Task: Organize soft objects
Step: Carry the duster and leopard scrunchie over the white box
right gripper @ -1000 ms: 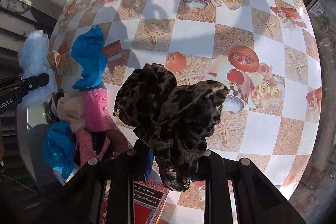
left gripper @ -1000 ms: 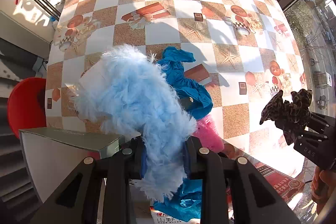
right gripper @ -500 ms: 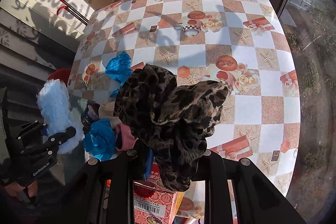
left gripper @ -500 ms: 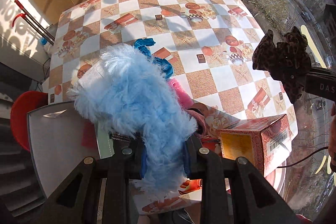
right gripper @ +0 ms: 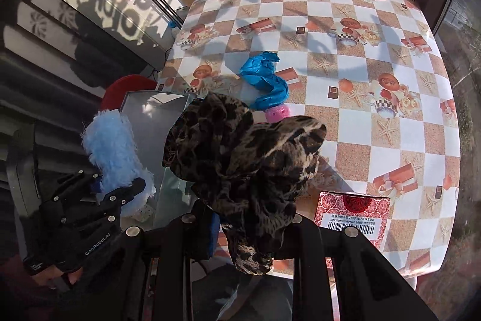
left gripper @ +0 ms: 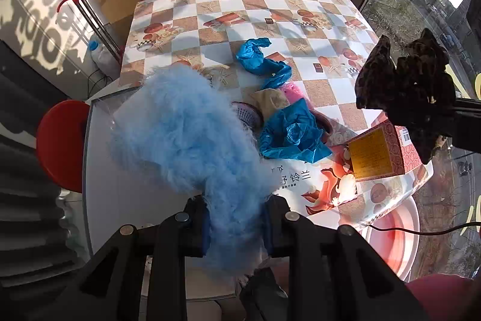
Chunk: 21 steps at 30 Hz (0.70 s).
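Your left gripper (left gripper: 236,223) has its jaws clamped on a fluffy light-blue furry piece (left gripper: 192,140), which bulges up above the fingers and hangs over a grey open-topped box (left gripper: 99,170) beside the table edge. In the right wrist view this same tuft (right gripper: 112,152) shows above the left gripper (right gripper: 115,190), with your hand (right gripper: 57,276) on the handle below it.

Your right gripper (right gripper: 249,226) has its jaws pinched on a crumpled leopard-print fabric piece (right gripper: 243,161); the cloth spills over both fingers and is clear of the table. From the left wrist view it (left gripper: 405,92) hangs in the air above a red patterned carton (left gripper: 378,152).

On the checkered tablecloth (right gripper: 375,98) lies a twisted blue plastic-like cloth (right gripper: 264,80). Next to it: a pink textured piece (right gripper: 278,113), a beige soft item (left gripper: 270,101) and a second crumpled blue sheet (left gripper: 293,134), bunched together near the table's near edge. A red round stool (left gripper: 60,143) stands beside the grey box.
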Each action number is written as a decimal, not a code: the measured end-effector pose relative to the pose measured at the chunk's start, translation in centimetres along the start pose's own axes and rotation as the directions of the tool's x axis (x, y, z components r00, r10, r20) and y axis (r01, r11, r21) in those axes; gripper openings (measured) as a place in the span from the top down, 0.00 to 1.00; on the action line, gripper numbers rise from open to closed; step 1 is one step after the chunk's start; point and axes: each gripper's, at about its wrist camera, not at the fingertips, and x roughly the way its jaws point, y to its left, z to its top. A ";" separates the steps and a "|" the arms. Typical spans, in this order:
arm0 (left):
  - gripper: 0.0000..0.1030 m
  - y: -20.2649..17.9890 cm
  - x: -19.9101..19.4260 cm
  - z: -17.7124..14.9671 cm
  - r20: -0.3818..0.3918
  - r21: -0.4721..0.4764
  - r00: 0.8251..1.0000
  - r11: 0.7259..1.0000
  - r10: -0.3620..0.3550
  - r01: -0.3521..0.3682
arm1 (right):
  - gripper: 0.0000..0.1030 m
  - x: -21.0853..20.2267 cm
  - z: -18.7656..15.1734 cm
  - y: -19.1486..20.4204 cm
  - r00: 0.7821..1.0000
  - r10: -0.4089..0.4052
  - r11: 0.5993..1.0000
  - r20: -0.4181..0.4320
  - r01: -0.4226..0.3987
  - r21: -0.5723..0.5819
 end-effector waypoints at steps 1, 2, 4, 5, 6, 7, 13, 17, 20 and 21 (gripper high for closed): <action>0.72 0.8 -0.2 -0.4 0.004 -0.017 1.000 1.000 0.010 -0.010 | 0.75 0.4 0.0 1.1 1.000 0.005 1.000 -0.004 -0.005 -0.015; 0.72 1.7 -0.4 -0.9 0.010 -0.033 1.000 0.999 0.021 -0.021 | 0.75 0.8 0.0 2.1 1.000 0.012 0.999 -0.009 -0.012 -0.030; 0.72 3.3 -0.7 -1.8 0.019 -0.067 0.999 0.997 0.040 -0.038 | 0.75 1.5 0.1 4.1 1.000 0.023 0.998 -0.018 -0.024 -0.063; 0.72 4.1 -0.9 -2.3 0.023 -0.085 0.999 0.995 0.046 -0.044 | 0.75 1.8 0.2 5.1 0.999 0.025 0.996 -0.022 -0.027 -0.083; 0.72 4.8 -1.0 -2.8 0.023 -0.102 0.998 0.994 0.050 -0.048 | 0.75 2.1 0.3 6.0 0.999 0.026 0.994 -0.027 -0.029 -0.103; 0.72 5.4 -1.1 -3.1 0.022 -0.119 0.998 0.992 0.054 -0.051 | 0.75 2.4 0.3 7.0 0.999 0.027 0.992 -0.033 -0.031 -0.123; 0.72 8.7 -1.4 -5.3 0.026 -0.216 0.998 0.975 0.063 -0.056 | 0.75 4.1 -0.1 11.1 0.997 0.030 0.976 -0.065 -0.043 -0.214; 0.72 10.0 -1.5 -6.4 0.032 -0.260 0.997 0.964 0.069 -0.058 | 0.75 5.3 -0.7 12.4 0.995 0.024 0.970 -0.100 -0.047 -0.240; 0.72 10.8 -1.0 -7.3 0.010 -0.285 0.998 0.957 0.064 -0.059 | 0.75 6.4 -1.1 13.0 0.990 0.020 0.968 -0.137 -0.054 -0.246; 0.72 10.9 -0.9 -7.5 0.005 -0.289 0.998 0.956 0.063 -0.058 | 0.75 6.7 -1.3 13.2 0.989 0.020 0.967 -0.146 -0.056 -0.249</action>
